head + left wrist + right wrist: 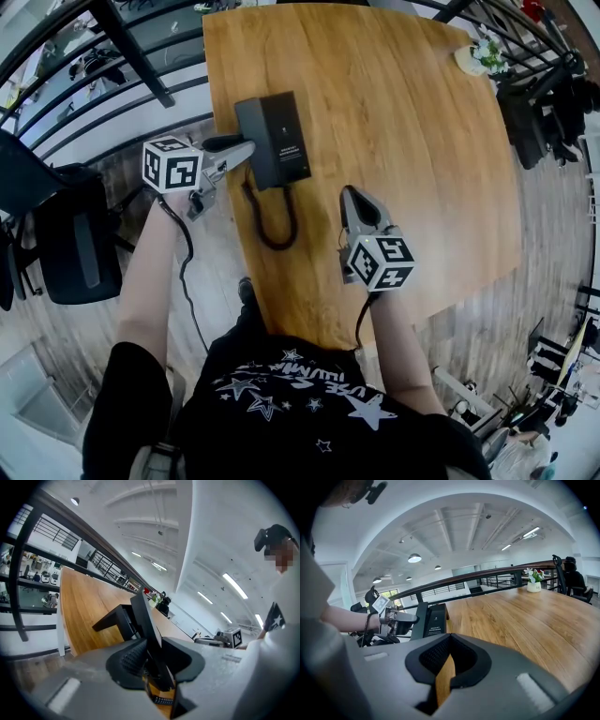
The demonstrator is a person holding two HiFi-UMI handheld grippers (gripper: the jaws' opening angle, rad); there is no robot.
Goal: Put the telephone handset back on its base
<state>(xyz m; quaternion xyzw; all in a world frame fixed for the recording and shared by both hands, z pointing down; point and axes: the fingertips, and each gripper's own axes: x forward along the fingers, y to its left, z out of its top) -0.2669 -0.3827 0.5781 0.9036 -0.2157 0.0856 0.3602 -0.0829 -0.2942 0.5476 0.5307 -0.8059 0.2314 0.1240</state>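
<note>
The black telephone (277,141) is sitting near the 9 o'clock edge of the wooden tabletop (403,159), tilted up with a printed face showing. From these angles its handset and base are not reading as separate pieces. A dark cord (272,239) is trailing out at the telephone's 6 o'clock and looping across the wood.

The left hand-held gripper (246,150) is reaching in from the telephone's 9 o'clock. Its jaws are standing apart and straddling a thin black edge of the telephone, and the ribbed pads are not visibly pressing on it.

The right hand-held gripper (353,192) is hanging over the tabletop at about 4 o'clock from the telephone, apart from both it and the cord. It is pointing towards 12 o'clock. Its jaws are drawn together, letting only a sliver of wood show through, and they are carrying nothing.

A small pot of flowers (480,56) is standing far off, at the tabletop's 1 o'clock corner. A dark office chair (75,248) is sitting on the floor out at 9 o'clock, beyond the tabletop's edge.
</note>
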